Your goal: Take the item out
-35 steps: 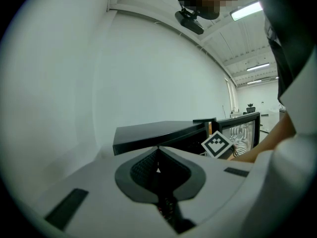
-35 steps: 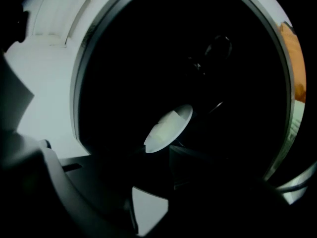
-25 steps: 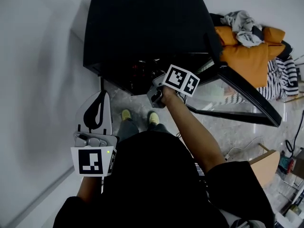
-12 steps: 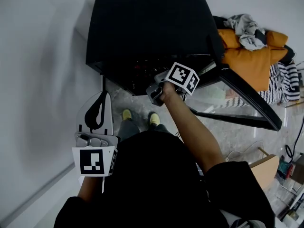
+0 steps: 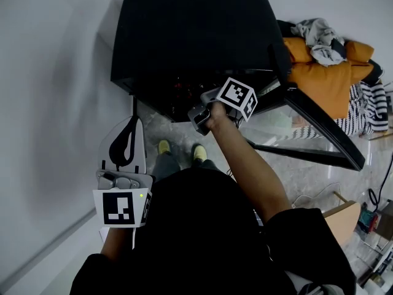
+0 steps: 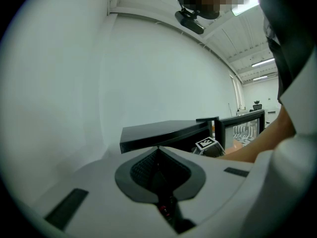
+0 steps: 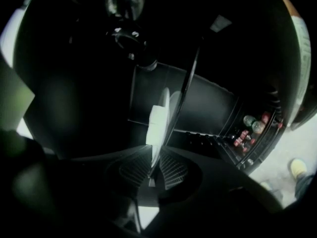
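Right now the right gripper (image 7: 154,158) reaches into the open black cabinet (image 5: 190,35) at the top of the head view. Its tongs are closing on a thin pale item (image 7: 157,123), which stands edge-on between the pads inside the cabinet. Small red and green containers (image 7: 251,127) sit toward the lower right. At lower left, the left gripper (image 5: 126,141) has its tongs pressed together, empty.
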`<state>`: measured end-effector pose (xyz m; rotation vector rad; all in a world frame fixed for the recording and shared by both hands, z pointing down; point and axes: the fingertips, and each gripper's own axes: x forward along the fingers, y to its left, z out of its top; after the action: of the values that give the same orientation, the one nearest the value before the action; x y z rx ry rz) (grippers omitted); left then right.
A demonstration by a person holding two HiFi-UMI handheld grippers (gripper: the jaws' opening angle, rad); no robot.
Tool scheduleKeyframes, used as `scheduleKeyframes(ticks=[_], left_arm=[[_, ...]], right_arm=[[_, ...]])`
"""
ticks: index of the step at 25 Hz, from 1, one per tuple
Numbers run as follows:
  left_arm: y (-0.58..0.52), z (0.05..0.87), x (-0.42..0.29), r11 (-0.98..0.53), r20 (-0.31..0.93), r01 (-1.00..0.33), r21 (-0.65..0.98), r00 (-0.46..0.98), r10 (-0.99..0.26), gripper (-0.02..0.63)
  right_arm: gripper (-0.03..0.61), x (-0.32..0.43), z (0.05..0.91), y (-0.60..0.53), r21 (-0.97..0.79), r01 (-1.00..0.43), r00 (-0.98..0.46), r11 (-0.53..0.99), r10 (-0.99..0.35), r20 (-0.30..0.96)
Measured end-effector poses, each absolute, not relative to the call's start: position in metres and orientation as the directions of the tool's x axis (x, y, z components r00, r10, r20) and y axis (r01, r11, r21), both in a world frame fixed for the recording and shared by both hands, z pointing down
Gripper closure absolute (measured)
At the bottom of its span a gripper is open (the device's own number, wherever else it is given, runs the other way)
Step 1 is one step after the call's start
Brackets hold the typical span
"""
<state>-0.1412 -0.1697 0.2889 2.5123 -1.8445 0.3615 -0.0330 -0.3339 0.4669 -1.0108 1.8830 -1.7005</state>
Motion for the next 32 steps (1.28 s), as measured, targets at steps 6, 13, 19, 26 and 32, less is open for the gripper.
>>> scheduleKeyframes(ticks=[6, 13, 19, 26, 32], left_arm=[[-0.171, 0.290, -0.140, -0.309, 0.189, -0.942, -0.133, 0.282, -0.941, 0.604], [-0.175, 0.288, -0.137, -0.315, 0.165, -0.940, -0.127, 0.293, -0.942, 0.604], [-0.174, 0.290, -0.139, -0.312, 0.186, -0.941, -0.134, 0.285, -0.940, 0.606], [-0.172, 0.289, -0.141, -0.307, 0.186, -0.942, -0.138, 0.279, -0.942, 0.605], [-0.173, 0.289, -0.143, -0.305, 0.183, -0.943, -0.136, 0.278, -0.943, 0.604]], right_arm=[[0.531, -0.031, 0.468, -0.327, -0.980, -0.190, -0.652, -0.056, -0.739, 0.169], [0.532, -0.029, 0.467, -0.318, -0.980, -0.187, -0.652, -0.066, -0.738, 0.175], [0.531, -0.024, 0.467, -0.321, -0.976, -0.215, -0.634, -0.045, -0.754, 0.174], [0.528, -0.023, 0.470, -0.327, -0.980, -0.188, -0.633, -0.067, -0.754, 0.174], [0.558, -0.020, 0.469, -0.324, -0.976, -0.202, -0.635, -0.075, -0.749, 0.189]])
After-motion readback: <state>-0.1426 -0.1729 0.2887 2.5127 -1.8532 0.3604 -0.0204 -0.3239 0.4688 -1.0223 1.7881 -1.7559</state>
